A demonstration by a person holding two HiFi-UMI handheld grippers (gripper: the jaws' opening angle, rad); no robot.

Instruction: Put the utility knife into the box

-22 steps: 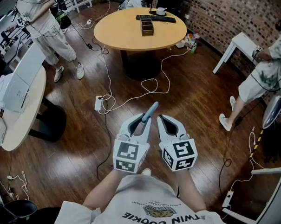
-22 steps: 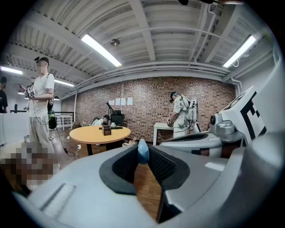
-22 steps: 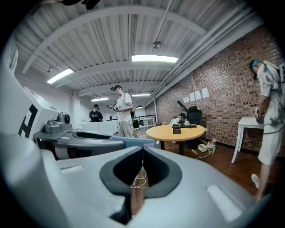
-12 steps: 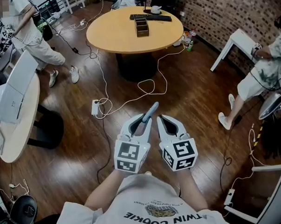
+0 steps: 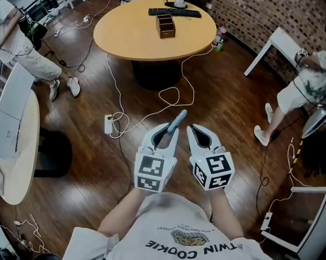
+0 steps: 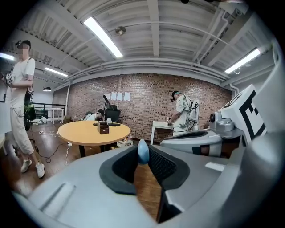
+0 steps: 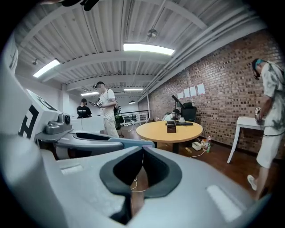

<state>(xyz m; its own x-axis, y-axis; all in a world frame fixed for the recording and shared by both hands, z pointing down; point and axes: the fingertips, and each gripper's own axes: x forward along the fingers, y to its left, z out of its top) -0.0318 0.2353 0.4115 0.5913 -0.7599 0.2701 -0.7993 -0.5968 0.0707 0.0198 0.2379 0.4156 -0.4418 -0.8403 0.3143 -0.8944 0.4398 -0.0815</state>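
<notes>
The left gripper (image 5: 165,135) has its fingers (image 6: 116,171) clamped on the utility knife (image 5: 178,120). The knife's blue-grey end pokes out past the fingertips and tilts up to the right. The right gripper (image 5: 197,134) sits just beside it, its fingers (image 7: 120,171) together with nothing between them. Both are held over the wooden floor (image 5: 95,173), where white cables (image 5: 167,99) trail. The box (image 5: 166,25) stands well apart from the knife, on the round wooden surface (image 5: 124,37), near its far edge.
</notes>
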